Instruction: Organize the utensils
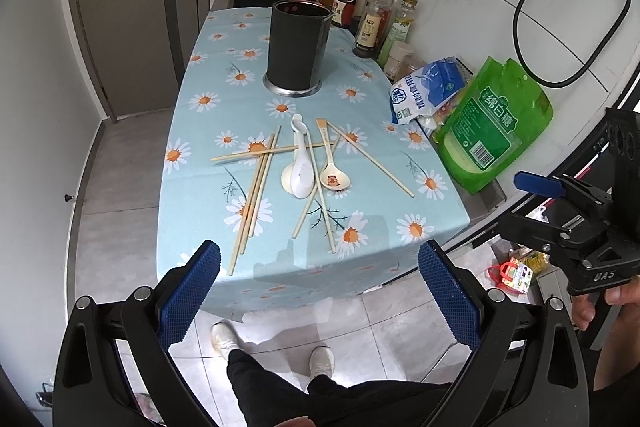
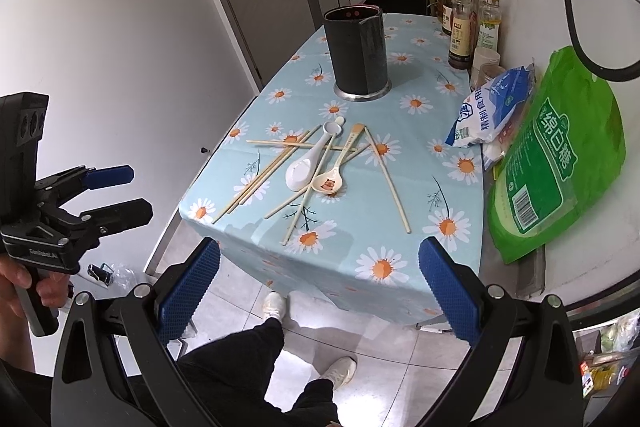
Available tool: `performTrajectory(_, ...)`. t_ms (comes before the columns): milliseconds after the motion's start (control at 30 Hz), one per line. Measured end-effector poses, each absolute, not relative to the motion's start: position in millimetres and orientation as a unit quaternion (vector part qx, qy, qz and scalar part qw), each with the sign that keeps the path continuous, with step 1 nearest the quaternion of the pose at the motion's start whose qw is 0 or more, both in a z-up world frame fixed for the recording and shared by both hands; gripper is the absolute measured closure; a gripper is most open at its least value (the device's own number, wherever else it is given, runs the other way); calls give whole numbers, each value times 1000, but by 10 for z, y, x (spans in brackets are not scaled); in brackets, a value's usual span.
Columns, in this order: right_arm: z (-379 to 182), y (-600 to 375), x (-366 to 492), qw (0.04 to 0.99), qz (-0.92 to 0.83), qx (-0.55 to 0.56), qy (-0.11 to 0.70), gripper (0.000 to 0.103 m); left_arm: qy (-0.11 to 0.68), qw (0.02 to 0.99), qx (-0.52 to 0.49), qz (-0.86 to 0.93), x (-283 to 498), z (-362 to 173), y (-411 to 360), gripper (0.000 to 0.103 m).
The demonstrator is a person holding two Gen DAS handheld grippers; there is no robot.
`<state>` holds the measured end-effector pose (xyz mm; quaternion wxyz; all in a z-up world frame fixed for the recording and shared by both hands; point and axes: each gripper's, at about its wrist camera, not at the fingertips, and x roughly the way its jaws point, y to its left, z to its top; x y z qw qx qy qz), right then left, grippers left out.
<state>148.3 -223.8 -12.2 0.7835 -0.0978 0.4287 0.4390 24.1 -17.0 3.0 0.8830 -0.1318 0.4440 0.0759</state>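
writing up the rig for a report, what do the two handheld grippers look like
Both match: a black frame with silver bolts. The left gripper and right gripper each have two fingers faced with blue ribbed pads. From the side, the right gripper has a black pistol handle, white lettering on its body and a boxy black top block. The person wears dark trousers and white shoes.

Pale chopsticks [image 1: 256,183] crisscross flat around two white spoons [image 1: 298,175] before an upright, seemingly empty dark holder [image 1: 298,45]

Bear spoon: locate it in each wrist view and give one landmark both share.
Left wrist: bear spoon sits just right of centre, beside the white spoon.
Right wrist: bear spoon sits at centre, right of the white spoon.
Shared landmark: the dark holder, upright beyond the spoons.
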Motion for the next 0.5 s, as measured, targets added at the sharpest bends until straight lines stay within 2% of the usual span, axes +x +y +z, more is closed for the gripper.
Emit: performTrajectory(500,-269,-1936,2003,774,432,-123,447,4,458,875,-143,60,540,-114,-79,7)
